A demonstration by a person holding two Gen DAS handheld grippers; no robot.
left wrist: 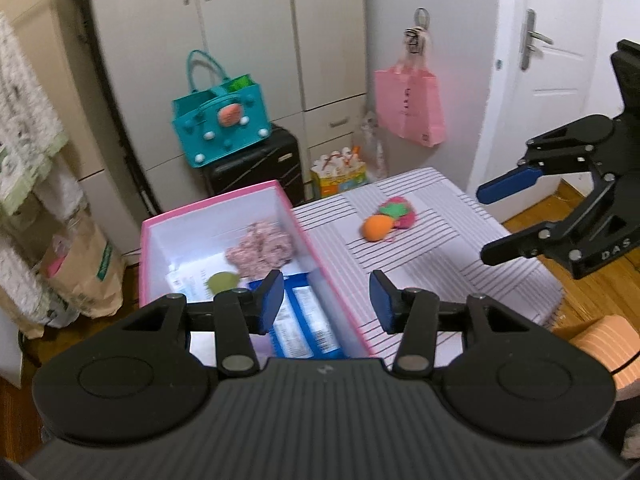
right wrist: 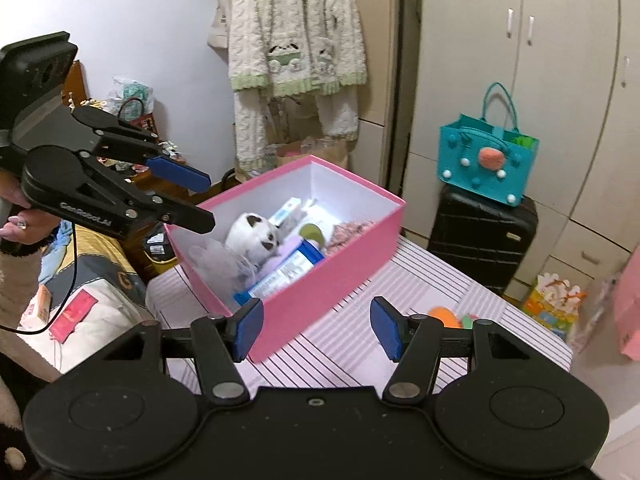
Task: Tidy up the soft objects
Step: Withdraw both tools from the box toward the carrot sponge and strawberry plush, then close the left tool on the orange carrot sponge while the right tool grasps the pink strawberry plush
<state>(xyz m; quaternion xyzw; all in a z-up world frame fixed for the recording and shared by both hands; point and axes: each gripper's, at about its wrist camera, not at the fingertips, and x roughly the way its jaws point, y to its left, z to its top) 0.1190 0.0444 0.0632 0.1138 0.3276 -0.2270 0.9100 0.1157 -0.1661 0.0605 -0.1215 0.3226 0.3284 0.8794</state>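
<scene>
White plush toy (right wrist: 252, 236) in the pink box (right wrist: 320, 292) shows only from the right wrist.

Box (right wrist: 320, 280) on striped table (right wrist: 460, 292); plush toy (right wrist: 252, 236) and cartons (right wrist: 288, 272) in it; carrot toy (left wrist: 378, 228) right of box.

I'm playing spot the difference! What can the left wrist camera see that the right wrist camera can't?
Only the left wrist view shows the pink tote bag hanging on a hook, and the white door with its handle.

Only the right wrist view shows the fluffy white robe hanging on the wall, and the white plush toy inside the box.

Both show the pink box, the teal bag on the black suitcase, the orange soft toy on the striped cover, and each other's open, empty gripper.
</scene>
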